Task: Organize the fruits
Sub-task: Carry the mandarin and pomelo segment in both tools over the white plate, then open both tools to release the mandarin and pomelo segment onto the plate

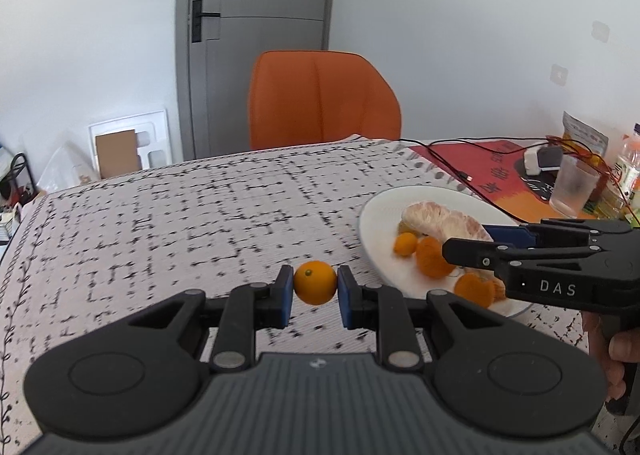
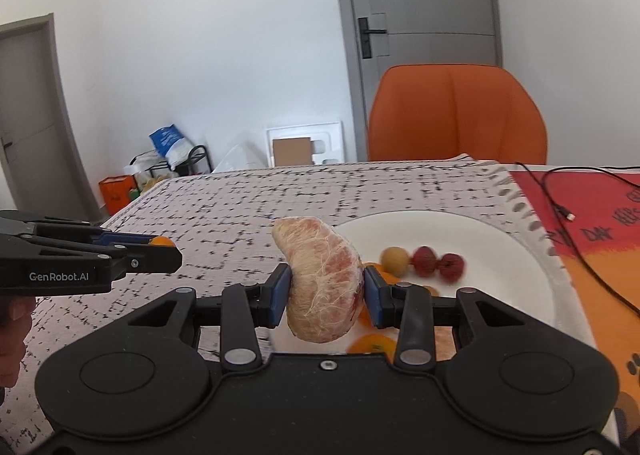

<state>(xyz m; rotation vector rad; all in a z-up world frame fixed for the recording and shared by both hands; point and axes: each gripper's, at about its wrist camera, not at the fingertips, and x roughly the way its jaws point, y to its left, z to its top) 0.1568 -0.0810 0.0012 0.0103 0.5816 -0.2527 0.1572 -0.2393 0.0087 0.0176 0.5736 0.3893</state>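
Orange kumquat sits clenched in your left claw above the patterned surface; your right claw grips a peeled pomelo segment over the white plate's near-left edge.

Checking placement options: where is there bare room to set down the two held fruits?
The patterned cloth is bare from the plate leftward and back to the orange chair. The plate's far part is free beyond the small fruits. Crowded: the plate's near side with orange pieces, and the red mat with cables and a cup.
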